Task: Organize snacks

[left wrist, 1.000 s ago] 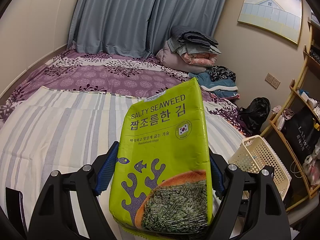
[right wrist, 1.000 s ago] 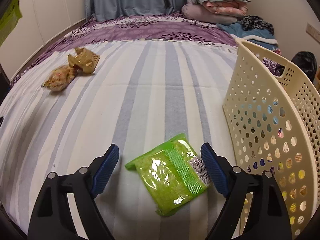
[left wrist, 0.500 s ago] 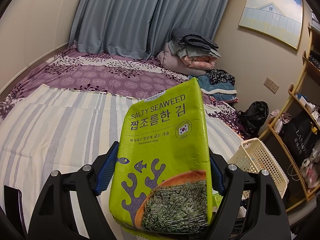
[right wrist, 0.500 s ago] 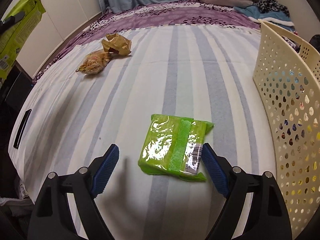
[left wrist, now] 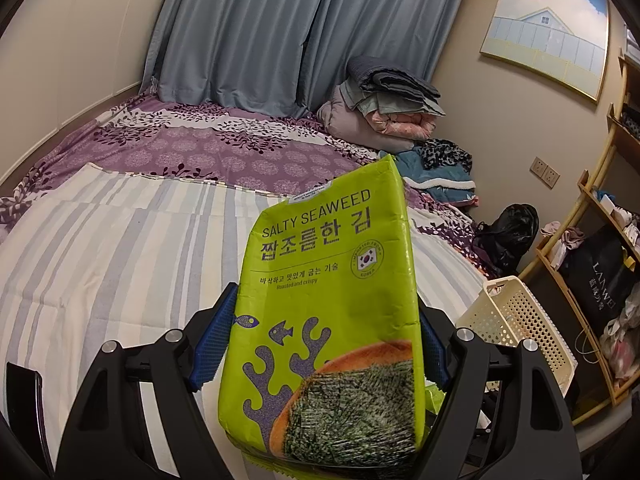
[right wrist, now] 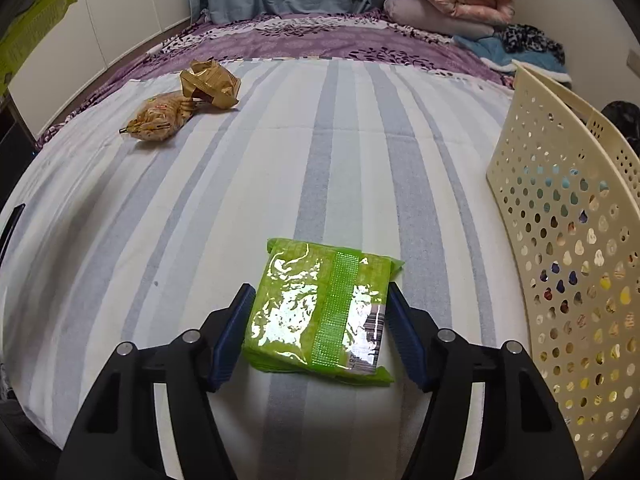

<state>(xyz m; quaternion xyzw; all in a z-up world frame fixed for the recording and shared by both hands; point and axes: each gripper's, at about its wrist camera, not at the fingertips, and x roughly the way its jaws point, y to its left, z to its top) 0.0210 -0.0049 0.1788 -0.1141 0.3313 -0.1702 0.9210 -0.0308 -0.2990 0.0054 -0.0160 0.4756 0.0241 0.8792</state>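
Note:
My left gripper [left wrist: 324,320] is shut on a tall yellow-green salty seaweed bag [left wrist: 332,280] and holds it upright above the striped bed; the same bag [right wrist: 36,28] shows at the top left of the right wrist view. My right gripper [right wrist: 320,304] points down over a flat green snack packet [right wrist: 320,308] lying on the striped sheet [right wrist: 200,220]. Its jaws are closing, with the packet between them. The blue pads [right wrist: 236,332] stand right at the packet's sides, and the packet is not visibly squeezed.
A cream perforated basket [right wrist: 560,240] stands at the bed's right edge, also seen as the basket [left wrist: 516,320] in the left wrist view. A gold wrapper [right wrist: 208,84] and a tan snack bag [right wrist: 160,118] lie at the far left. Folded bedding [left wrist: 384,96] is piled by the curtain.
The right gripper's jaws have narrowed from wide apart to flanking the green packet closely. The left gripper keeps holding the seaweed bag in the same pose.

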